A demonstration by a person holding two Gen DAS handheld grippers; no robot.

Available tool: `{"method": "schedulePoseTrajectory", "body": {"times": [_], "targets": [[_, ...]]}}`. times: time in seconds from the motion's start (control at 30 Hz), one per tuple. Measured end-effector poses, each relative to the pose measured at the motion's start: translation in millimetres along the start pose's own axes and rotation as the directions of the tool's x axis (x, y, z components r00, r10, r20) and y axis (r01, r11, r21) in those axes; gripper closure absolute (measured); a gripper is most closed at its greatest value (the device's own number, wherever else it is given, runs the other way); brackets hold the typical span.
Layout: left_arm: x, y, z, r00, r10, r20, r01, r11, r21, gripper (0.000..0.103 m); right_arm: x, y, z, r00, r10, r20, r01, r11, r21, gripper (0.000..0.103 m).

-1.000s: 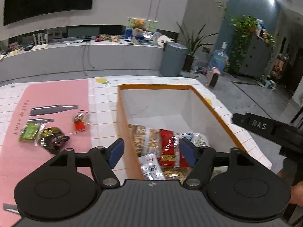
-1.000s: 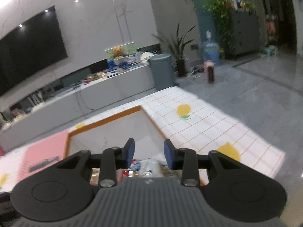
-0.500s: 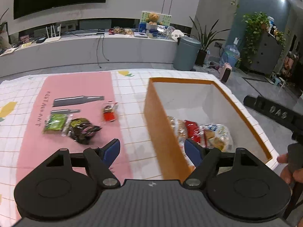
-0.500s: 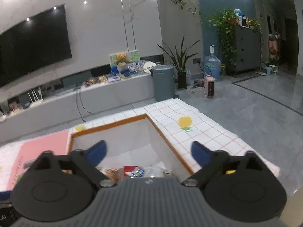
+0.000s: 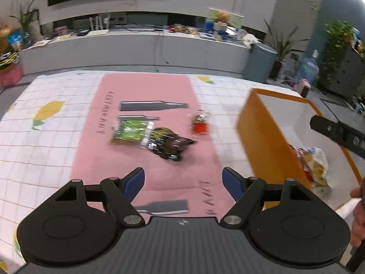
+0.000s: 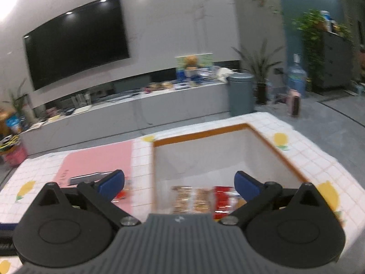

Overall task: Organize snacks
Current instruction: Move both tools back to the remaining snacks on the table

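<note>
Three snack packs lie on the pink mat (image 5: pixel 146 86): a green pack (image 5: pixel 130 131), a dark pack (image 5: pixel 170 145) touching it, and a small red pack (image 5: pixel 200 123) to their right. My left gripper (image 5: pixel 183 182) is open and empty, hovering above the mat short of the dark pack. The orange-rimmed box (image 5: pixel 257 127) stands to the right with several snacks (image 5: pixel 316 164) inside. My right gripper (image 6: pixel 179 181) is open and empty over the box's near left rim (image 6: pixel 153 171), above the biscuit packs (image 6: pixel 191 199) inside. It also shows in the left wrist view (image 5: pixel 337 132).
The table (image 5: pixel 45 141) has a white checked cloth with lemon prints. Behind it run a long low counter (image 5: pixel 136 48) with clutter, a grey bin (image 5: pixel 259 62) and plants. The table's right edge (image 6: pixel 328 157) drops to the floor.
My left gripper swung left from over the box to over the pink mat. My right gripper opened wide and shifted left over the box.
</note>
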State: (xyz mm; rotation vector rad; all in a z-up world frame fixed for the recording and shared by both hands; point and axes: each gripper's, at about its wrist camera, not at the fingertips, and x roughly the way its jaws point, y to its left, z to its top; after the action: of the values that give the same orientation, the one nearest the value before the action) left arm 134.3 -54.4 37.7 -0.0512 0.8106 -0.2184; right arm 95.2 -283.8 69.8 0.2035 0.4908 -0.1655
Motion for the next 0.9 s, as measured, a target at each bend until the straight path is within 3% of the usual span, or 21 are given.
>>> {"method": "schedulePoseTrajectory", "body": {"times": [0.13,0.33,0.57,0.67,0.9], "targets": [[-1.3,29.5,4.7,0.998,0.062,0.013,-0.062,0.998,-0.033,0.012,7.6,25.0,-6.5,0.995,0.095,-0.026,-0.095,0.995,-0.005,0.003],[0.4,61.4,8.4,0.992,0.123,0.039,-0.120,0.990,-0.074,0.012,19.1,60.9,-19.7,0.992,0.117,-0.052,-0.121,0.990,-0.069,0.003],[24.9,75.1,23.7,0.995,0.101,0.027,-0.097,0.988,-0.123,0.012,47.5,92.5,-35.8,0.980,0.156,-0.127,-0.170,0.979,-0.109,0.003],[37.5,79.1,26.7,0.999,0.034,0.034,-0.029,0.989,-0.145,0.012,59.3,104.6,-40.7,0.978,0.155,-0.140,-0.175,0.974,-0.145,0.003],[71.0,83.0,33.4,1.000,0.007,0.001,-0.007,0.986,-0.169,0.012,104.0,106.0,-52.6,0.954,0.170,-0.248,-0.175,0.985,0.000,0.003]]}}
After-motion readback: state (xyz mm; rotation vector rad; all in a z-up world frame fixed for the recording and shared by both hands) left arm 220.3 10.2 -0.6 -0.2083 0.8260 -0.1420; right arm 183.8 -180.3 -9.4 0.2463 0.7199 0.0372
